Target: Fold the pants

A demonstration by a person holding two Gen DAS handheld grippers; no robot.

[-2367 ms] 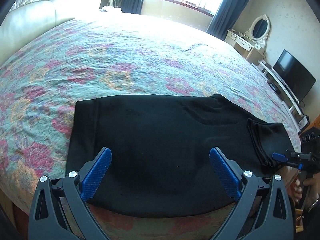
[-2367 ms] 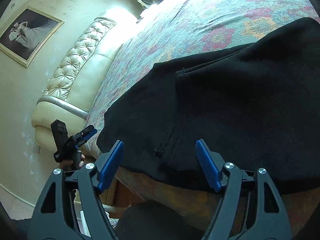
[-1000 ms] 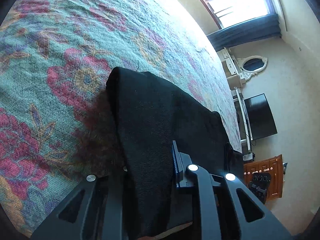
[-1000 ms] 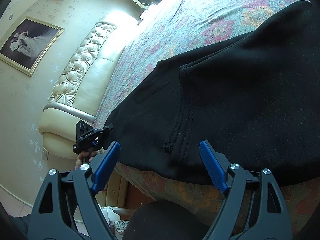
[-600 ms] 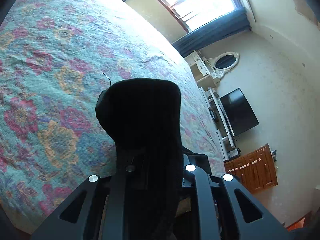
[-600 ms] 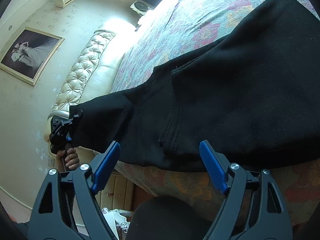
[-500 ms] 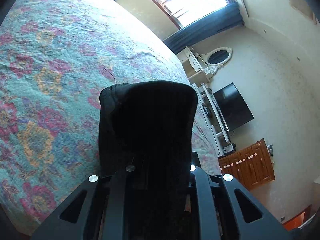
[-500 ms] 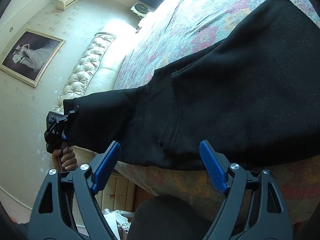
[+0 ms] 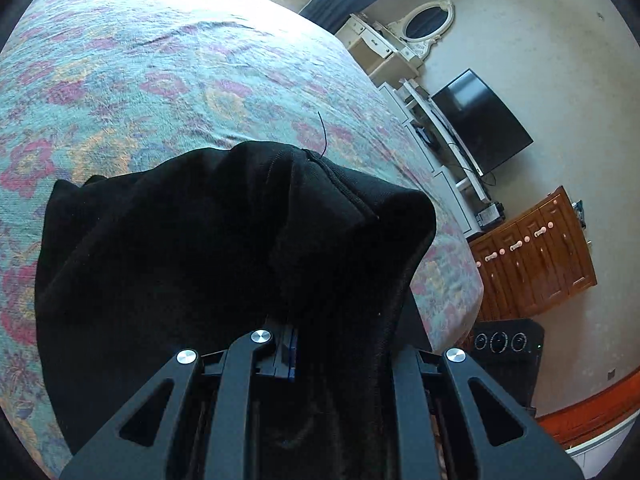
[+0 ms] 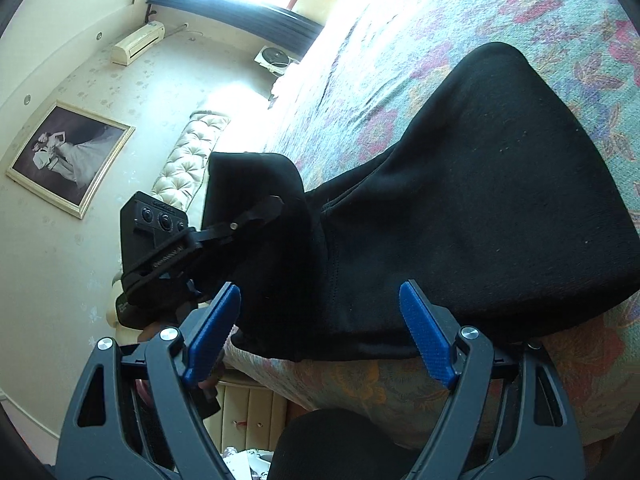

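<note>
left tongs (image 9: 289, 350) clamped, pants (image 10: 460, 220) end lifted over

Count, both views:

- Black pants (image 9: 192, 248): 1, lying on the bed.
- Bed (image 9: 168, 80) with floral cover: 1.
- Hand-held grippers: 2. Left hand-held gripper (image 9: 286, 350), right hand-held gripper (image 10: 320, 334).
- Blue finger pads on the right hand-held gripper: 2 showing (image 10: 426, 334).
- Television (image 9: 482, 120): 1.
- Oval mirror (image 9: 428, 24): 1.
- Wooden cabinet (image 9: 532, 256): 1; pale knobs on it, at least 5 countable.
- Black speaker unit (image 9: 506, 350): 1, with 3 round dials.
- Framed picture (image 10: 70, 158): 1.
- Wall air conditioner (image 10: 138, 42): 1.
- Tufted headboard (image 10: 188, 162): 1.
</note>
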